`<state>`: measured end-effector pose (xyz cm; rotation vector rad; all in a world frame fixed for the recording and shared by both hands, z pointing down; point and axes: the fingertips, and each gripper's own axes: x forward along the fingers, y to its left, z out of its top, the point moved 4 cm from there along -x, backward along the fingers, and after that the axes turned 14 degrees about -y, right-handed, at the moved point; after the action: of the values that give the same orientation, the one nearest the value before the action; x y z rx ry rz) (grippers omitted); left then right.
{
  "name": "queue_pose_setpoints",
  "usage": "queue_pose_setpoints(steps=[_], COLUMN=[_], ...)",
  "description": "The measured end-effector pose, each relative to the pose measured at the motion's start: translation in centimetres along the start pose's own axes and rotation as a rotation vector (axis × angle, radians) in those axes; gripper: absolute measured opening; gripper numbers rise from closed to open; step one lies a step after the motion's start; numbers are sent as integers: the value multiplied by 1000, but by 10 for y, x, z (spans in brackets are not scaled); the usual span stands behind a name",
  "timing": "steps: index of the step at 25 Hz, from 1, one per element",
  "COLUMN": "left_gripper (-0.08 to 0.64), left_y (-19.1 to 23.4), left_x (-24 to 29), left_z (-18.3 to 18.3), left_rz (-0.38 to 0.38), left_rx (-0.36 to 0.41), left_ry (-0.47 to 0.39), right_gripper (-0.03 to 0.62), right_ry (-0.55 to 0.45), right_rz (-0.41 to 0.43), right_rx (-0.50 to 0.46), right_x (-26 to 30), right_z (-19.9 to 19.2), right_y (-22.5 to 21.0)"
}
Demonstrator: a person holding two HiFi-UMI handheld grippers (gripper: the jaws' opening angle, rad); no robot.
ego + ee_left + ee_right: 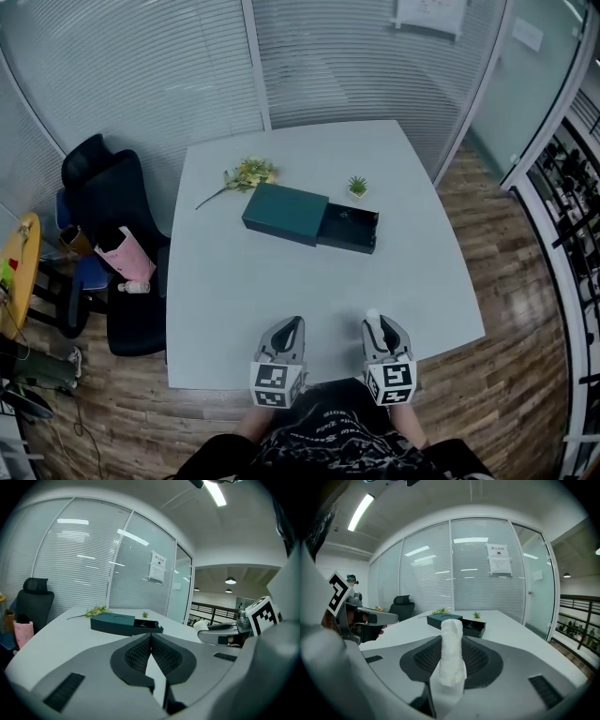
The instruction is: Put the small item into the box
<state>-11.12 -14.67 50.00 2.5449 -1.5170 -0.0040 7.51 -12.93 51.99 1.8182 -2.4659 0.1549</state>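
Two grippers sit low at the near edge of the table; the task is at an early stage (item picked up, not yet delivered).

L to R:
- **Left gripper**: jaws closed on each other w/ nothing between them, idle.
- **Centre:** dark green box lies well beyond both grippers. Its drawer is slid out to the right and open, and no white item is visible inside.
- **Right gripper**: jaws clamped on the small item, a white, soft-looking roll. It stands upright between the pads, its top poking past the tips.

The item is thus in the grip and well apart from the box. Remaining, by judgement: carry it across the table to the open drawer, lower it in and release (drawer perhaps to be shut after).
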Motion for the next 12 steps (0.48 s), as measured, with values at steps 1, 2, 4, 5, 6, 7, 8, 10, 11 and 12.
queue_pose_setpoints(steps=[1, 2, 4, 5, 6, 7, 8, 10, 11, 12], left_gripper=[18, 18, 18, 18, 18, 18, 18, 18, 19, 18], left_y=[1, 1, 3, 3, 4, 4, 4, 4, 4, 4], left_x=[1, 1, 3, 4, 5, 7, 9, 14, 16, 18], left_z=[-1, -1, -1, -1, -1, -1, -1, -1, -1, -1], left_rz=[3, 9, 25, 33, 40, 46, 54, 68, 74, 80], left_rx=[0, 0, -3, -6, -8, -10, -12, -17, -21, -23], left_ry=[2, 3, 6, 7, 7, 7, 7, 8, 9, 10], right_gripper=[137, 137, 137, 137, 137, 137, 137, 137, 137, 137], right_ry=[1, 0, -10, -20, -35, -52, -68, -89, -96, -103], right_rz=[2, 6, 20, 24, 28, 35, 50, 101, 130, 156], right_rx=[0, -2, -2, 9, 28, 48, 55, 8, -32, -68], right_x=[2, 4, 9, 11, 15, 21, 27, 42, 50, 58], right_z=[0, 1, 7, 13, 21, 32, 43, 67, 77, 87], right_y=[-1, -3, -8, -13, -20, -28, -36, -46, -48, -50])
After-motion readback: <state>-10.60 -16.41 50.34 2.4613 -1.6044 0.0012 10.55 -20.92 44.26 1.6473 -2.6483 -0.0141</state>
